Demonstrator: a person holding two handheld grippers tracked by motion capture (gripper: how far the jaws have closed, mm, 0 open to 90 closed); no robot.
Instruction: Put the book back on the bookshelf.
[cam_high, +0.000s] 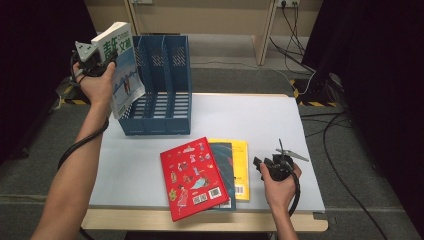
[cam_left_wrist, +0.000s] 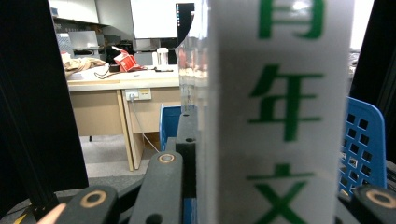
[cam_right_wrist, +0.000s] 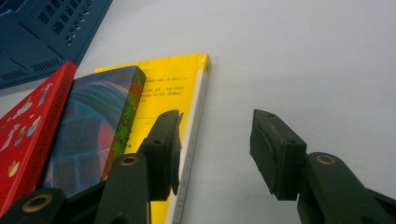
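Note:
A white book with green characters on its spine is held up in the air at the far left, tilted over the left slot of the blue file rack. My left gripper is shut on it. In the left gripper view the book's spine stands between the jaws. Three books lie overlapped near the table's front: a red one, a dark teal one and a yellow one. My right gripper rests open just right of them; its fingertips straddle bare table beside the yellow book.
The white table top has bare room at the right and behind the books. Its wooden front edge runs below the red book. Cables lie on the floor at the right. Dark curtains close both sides.

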